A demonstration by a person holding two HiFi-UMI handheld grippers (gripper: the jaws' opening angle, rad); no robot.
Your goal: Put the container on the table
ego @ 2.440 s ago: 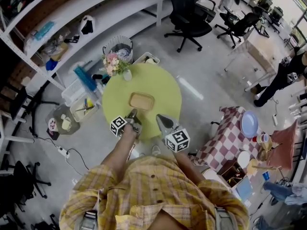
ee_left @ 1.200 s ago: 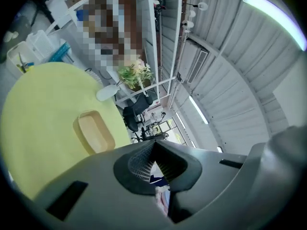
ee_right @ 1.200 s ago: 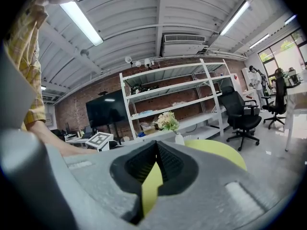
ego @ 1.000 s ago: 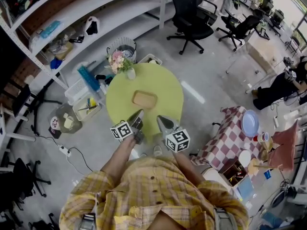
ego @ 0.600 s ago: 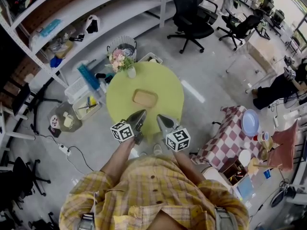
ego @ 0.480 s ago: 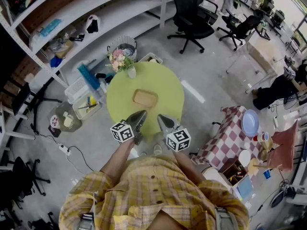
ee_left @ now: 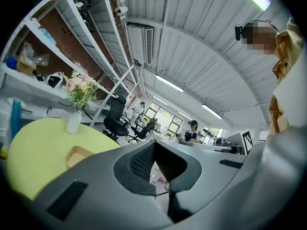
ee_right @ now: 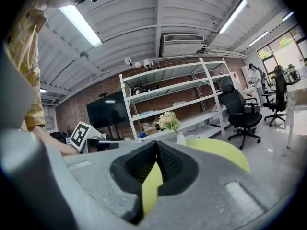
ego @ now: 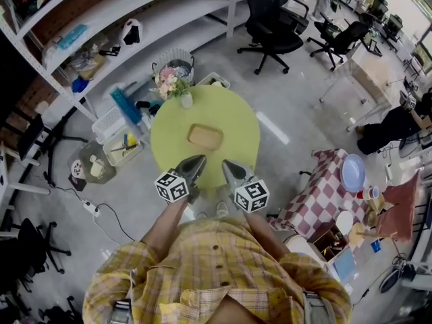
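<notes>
**Near to far.** The left gripper (ego: pixel 196 160) and right gripper (ego: pixel 227 165), grey two-jaw hand tools each carrying a marker cube, are held side by side above the near edge of the round yellow-green table (ego: pixel 233 113). Their tips point toward the table's middle.

In each gripper's own view the ribbed pads meet at the tips with nothing between them. Only floor or tabletop shows through the gap behind the tips. Both grippers are therefore closed and empty, as suits tools carrying no load.

Beyond them, the shallow tan rectangular container (ego: pixel 205 136) lies flat near the table's centre, apart from both grippers and away from every edge. On this reading the placing is complete. The central spot probably keeps the container safe from being knocked off.

At the far left edge stands a small white vase of pink and white flowers (ego: pixel 167 84). It is well apart from the container, so neither crowds the other.

Farther off, white metal shelving (ego: pixel 101 19) and black office chairs (ego: pixel 270 19) stand on the grey floor.
</notes>
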